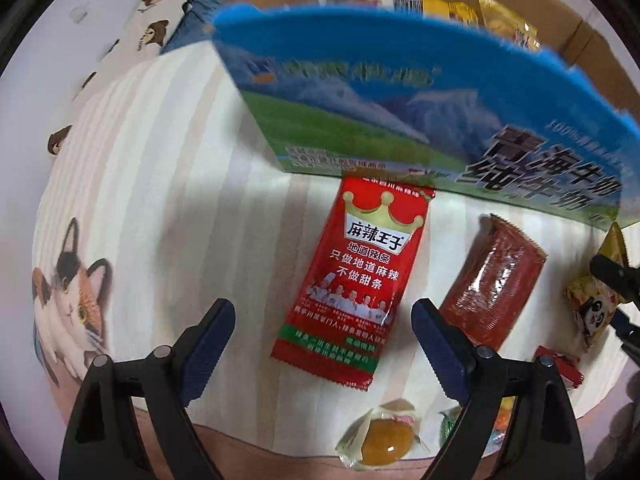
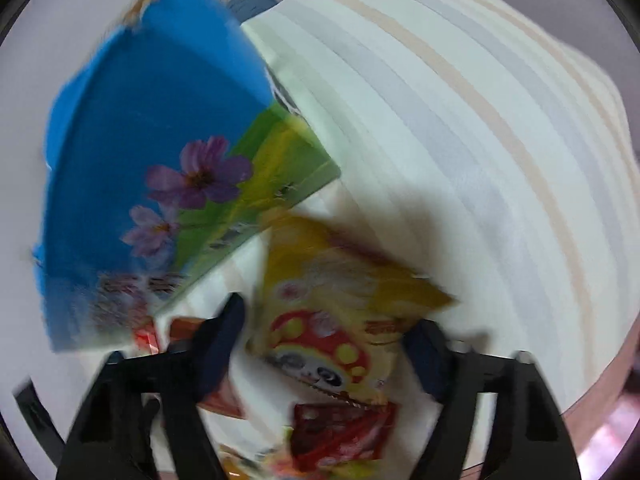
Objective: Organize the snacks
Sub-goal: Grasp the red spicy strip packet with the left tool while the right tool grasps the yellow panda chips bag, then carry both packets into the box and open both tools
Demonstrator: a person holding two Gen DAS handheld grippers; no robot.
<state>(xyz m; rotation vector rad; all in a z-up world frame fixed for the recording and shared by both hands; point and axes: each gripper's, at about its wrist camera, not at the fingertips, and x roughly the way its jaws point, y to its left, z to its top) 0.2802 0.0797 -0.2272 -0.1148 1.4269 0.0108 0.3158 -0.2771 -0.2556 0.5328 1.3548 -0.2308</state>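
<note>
On the striped bedsheet (image 1: pixel 160 168), just below the blue milk carton box (image 1: pixel 400 92), lies a red spicy-strip packet (image 1: pixel 352 280), flat, its long axis running from the box down toward the left gripper (image 1: pixel 324 344), crown end nearest the box and nearly touching its lower edge. The left gripper's fingers (image 1: pixel 208 344) stand wide apart, nothing between them but the packet's lower end, and no contact with it that I can see. To the right of the red packet, a dark red clear-wrapped snack (image 1: pixel 492 284) lies tilted, its top leaning toward the box, its near end just beside the right-hand finger. Farther right of that, a yellow panda packet (image 1: pixel 596 308) sits by the black tip of the other tool. Below the red packet, near the pink edge of the bed, a small clear pack with an orange sweet (image 1: pixel 384 440).

Over to the right wrist view, heavily blurred: the right gripper (image 2: pixel 324 344) is spread wide, with the yellow panda packet (image 2: pixel 332 320) between its fingers (image 2: pixel 220 340), long axis pointing away along them toward the box (image 2: pixel 152 160). Whether either finger touches it, I cannot tell. A red wrapper (image 2: pixel 344 436) lies just nearer the camera. Inside the box, more packets (image 1: pixel 452 8) show above the rim.
</note>
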